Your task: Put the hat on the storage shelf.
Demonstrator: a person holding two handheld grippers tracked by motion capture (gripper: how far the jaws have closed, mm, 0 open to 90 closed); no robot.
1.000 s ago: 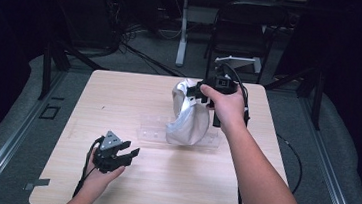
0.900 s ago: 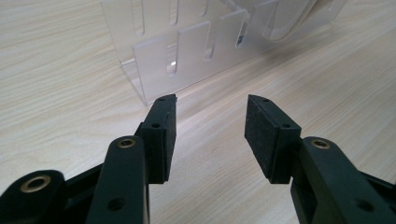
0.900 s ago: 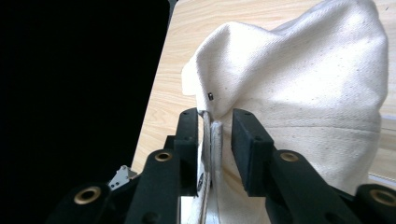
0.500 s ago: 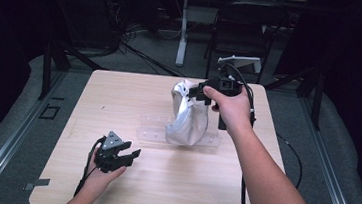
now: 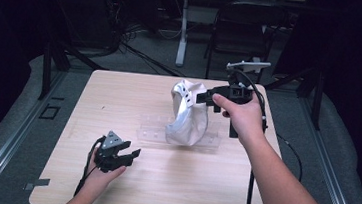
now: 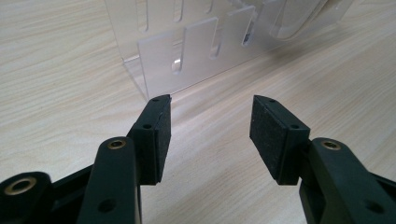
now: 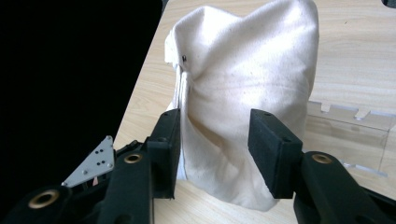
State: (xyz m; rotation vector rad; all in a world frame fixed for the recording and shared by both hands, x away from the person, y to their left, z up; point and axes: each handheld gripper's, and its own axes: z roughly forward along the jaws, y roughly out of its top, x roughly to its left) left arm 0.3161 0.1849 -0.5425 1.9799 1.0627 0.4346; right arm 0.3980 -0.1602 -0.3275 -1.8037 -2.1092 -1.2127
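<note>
A cream cloth bag (image 5: 187, 116) stands upright near the middle of the wooden table (image 5: 119, 96), resting on a clear acrylic slotted rack (image 5: 153, 132). My right gripper (image 5: 203, 100) is at the bag's upper right side, pointing left at it. In the right gripper view that gripper (image 7: 215, 116) is open, with the bag (image 7: 252, 70) just beyond its pads and the rack (image 7: 355, 126) to the right. My left gripper (image 5: 131, 155) rests open near the table's front left. In the left gripper view this gripper (image 6: 210, 100) faces the rack's end (image 6: 196, 51) with nothing between the pads.
The table's far edge lies close behind the bag, with darkness beyond it. A chair (image 5: 241, 32) and a desk leg (image 5: 181, 37) stand on the floor behind the table. Cables trail from both grippers over the table's front and right edges.
My right hand and gripper have drawn back to the right from the bag's top. The bag's top has sagged slightly. The left gripper has stayed put.
</note>
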